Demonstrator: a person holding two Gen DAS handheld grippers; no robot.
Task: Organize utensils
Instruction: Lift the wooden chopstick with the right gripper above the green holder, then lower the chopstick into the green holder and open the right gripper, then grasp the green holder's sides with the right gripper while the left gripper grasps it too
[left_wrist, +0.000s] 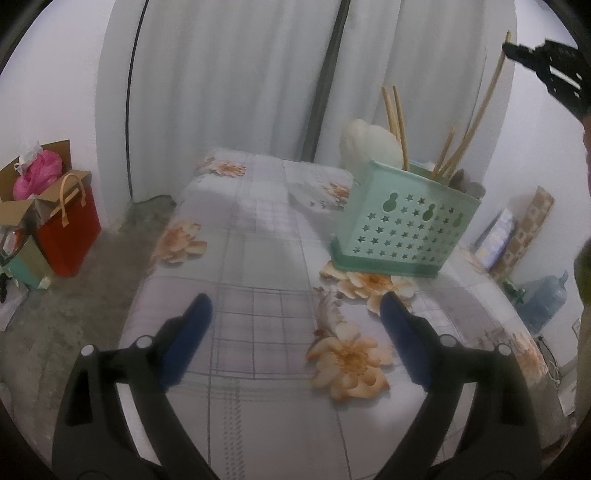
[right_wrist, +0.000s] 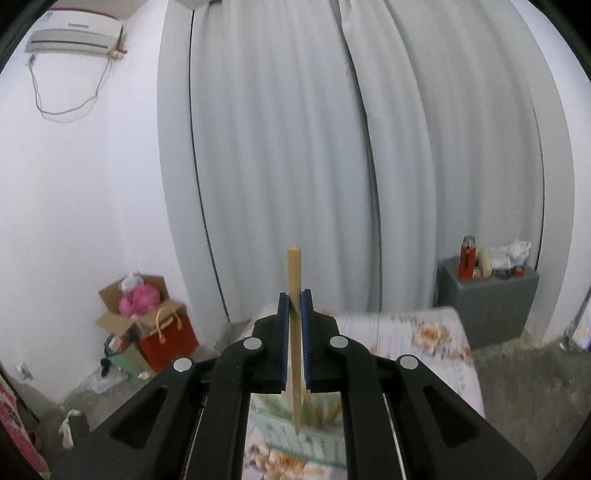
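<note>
Step in hand, by the look of it: dropping one chopstick (right_wrist: 294, 295) into the green utensil basket (left_wrist: 402, 225), which stands on the bed (left_wrist: 258, 258) with its flower-print sheet, toward the right and far side in the left wrist view.

To do it well, the stick should stay near vertical, its lower tip brought over an open part of the basket before any release — several chopsticks (left_wrist: 395, 114) already lean there at mixed angles, and a white utensil (left_wrist: 365, 142) fills the far left corner, so a tilted entry could snag or knock them. Lower until the tip is inside the rim, then let go; the basket looks light and might shift if pushed sideways.

Right gripper (right_wrist: 294, 306): clenched on the chopstick, blue pads pressed to either side of it, upper end standing above the jaws. In the right wrist view the lower tip hangs over the basket's green wall — whether inside the rim or just above it cannot be told.

Left gripper (left_wrist: 295, 306): released, jaws spread wide, holding nothing, hovering over the sheet near the basket without touching it.
</note>
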